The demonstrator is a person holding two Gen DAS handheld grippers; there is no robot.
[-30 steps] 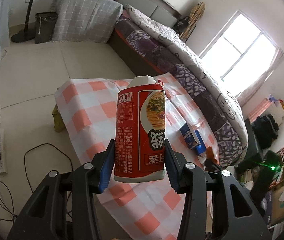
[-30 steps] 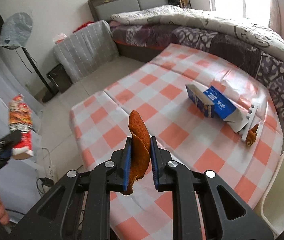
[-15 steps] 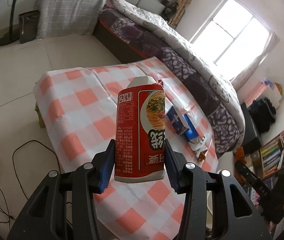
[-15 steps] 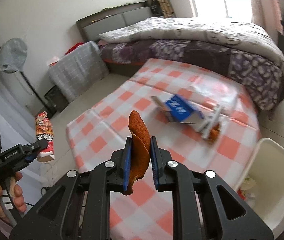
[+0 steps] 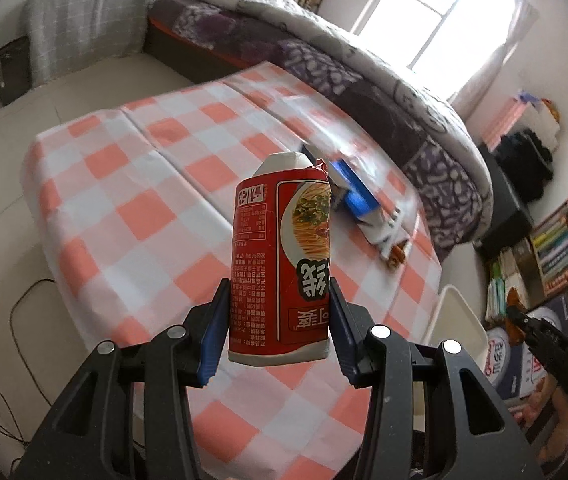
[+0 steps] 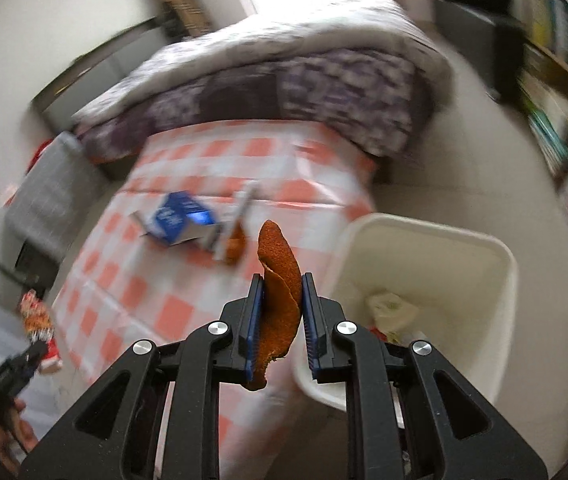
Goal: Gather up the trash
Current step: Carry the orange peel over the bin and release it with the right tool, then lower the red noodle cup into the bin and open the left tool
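Two grippers: each carries one piece of trash.
Left gripper (image 5: 279, 316): jaws clamped on a red noodle cup (image 5: 281, 264) — held upside down above the checked worktop (image 5: 131, 200).
Right gripper (image 6: 279, 316): narrow, jaws just easing apart, orange peel (image 6: 277, 284) between the pads, by the rim of the white bin (image 6: 464, 280).
Worktop: blue carton (image 6: 181, 220) lying flat; another orange scrap (image 6: 233, 246) just beside it.
Bin: on the floor beside the worktop — some trash inside.

Daylit via blown-out window (image 5: 440, 20), fisheye-warped edges, right view heavy motion blur, left mostly sharp
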